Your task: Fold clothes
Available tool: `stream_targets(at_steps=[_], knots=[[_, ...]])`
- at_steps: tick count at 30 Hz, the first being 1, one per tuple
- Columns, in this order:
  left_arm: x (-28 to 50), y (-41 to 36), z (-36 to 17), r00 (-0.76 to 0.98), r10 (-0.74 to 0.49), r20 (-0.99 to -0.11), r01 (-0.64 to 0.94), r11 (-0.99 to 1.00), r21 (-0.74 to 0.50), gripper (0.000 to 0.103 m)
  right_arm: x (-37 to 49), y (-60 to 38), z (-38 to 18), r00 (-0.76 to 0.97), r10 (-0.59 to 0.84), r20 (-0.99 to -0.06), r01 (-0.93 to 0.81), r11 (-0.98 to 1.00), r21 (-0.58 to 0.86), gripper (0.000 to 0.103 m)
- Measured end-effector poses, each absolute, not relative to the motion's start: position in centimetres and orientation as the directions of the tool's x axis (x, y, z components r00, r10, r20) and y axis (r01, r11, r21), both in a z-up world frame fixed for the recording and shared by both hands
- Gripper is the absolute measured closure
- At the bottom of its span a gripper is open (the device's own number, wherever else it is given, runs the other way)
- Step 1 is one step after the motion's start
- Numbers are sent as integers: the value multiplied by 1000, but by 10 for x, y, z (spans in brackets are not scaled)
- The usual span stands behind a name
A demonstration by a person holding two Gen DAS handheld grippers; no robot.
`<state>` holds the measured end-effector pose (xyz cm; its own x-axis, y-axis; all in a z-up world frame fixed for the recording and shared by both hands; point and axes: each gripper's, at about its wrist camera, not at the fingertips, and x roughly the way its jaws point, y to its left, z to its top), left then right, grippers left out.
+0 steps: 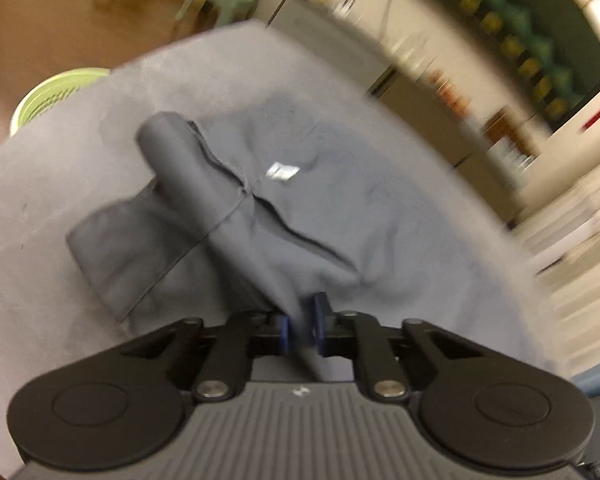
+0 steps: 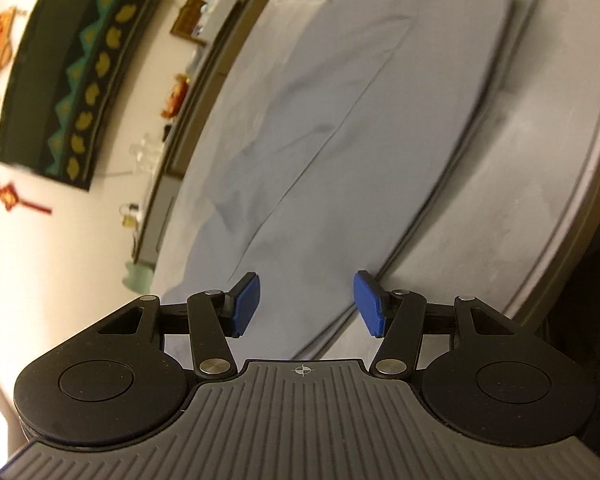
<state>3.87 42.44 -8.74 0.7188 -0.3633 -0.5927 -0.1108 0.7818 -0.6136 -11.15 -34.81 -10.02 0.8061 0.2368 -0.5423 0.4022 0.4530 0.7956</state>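
The left gripper is clamped on a fold of the dark grey cloth garment, its blue pads pressed together with fabric pinched between them. From that pinch the garment runs away ahead of the fingers, rumpled, with one short sleeve spread ahead and to the left and a small white label farther ahead. It lies on a round table covered in pale grey cloth. Beyond the table's far left edge stands a lime-green slatted plastic basket; bare cover shows left of the sleeve.

The right gripper has its blue pads apart, gripping nothing. Ahead of them a flat, smooth stretch of grey fabric extends away. The fabric's right edge passes just by the right pad, and the bare table surface stretches from there out to the curved rim.
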Motion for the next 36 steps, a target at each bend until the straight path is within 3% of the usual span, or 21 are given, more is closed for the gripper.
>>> stream_targets(at_steps=[2, 3, 8, 11, 13, 16, 20, 23, 27, 30, 34, 36], knots=[[14, 432, -77, 779, -408, -477, -54, 714, -698, 99, -105, -339, -96, 810, 270, -520, 349, 491, 798, 45], [5, 437, -83, 781, -408, -473, -78, 688, -722, 99, -101, -334, -96, 807, 290, -514, 325, 508, 797, 44], [4, 451, -119, 666, -385, -639, -252, 690, -678, 98, -64, -276, -95, 727, 415, -547, 238, 596, 767, 44], [-2, 452, -119, 665, -360, -655, -255, 714, -652, 96, -43, -207, -74, 673, 444, -592, 64, 762, 644, 45], [-7, 450, -120, 665, -350, -660, -251, 728, -639, 96, -32, -156, -59, 647, 423, -635, -79, 865, 496, 45], [-10, 453, -113, 679, -343, -650, -241, 732, -638, 93, -30, -57, -36, 669, 370, -645, -356, 921, 159, 41], [-20, 455, -111, 689, -328, -646, -268, 713, -648, 78, -51, 68, -33, 684, 437, -584, -633, 754, -177, 35], [-20, 458, -114, 688, -327, -648, -278, 706, -651, 72, -53, 139, -46, 693, 431, -578, -689, 633, -354, 36], [-19, 460, -116, 695, -332, -638, -265, 706, -656, 70, -44, 182, -63, 686, 387, -616, -705, 561, -433, 58], [-17, 465, -120, 697, -339, -632, -273, 691, -670, 63, -38, 189, -71, 704, 342, -622, -685, 558, -469, 102], [-22, 474, -123, 723, -338, -602, -280, 654, -703, 54, -82, 185, -60, 714, 392, -580, -689, 542, -481, 103], [-21, 473, -123, 727, -334, -600, -275, 659, -700, 53, -105, 188, -77, 684, 396, -613, -724, 475, -501, 103]])
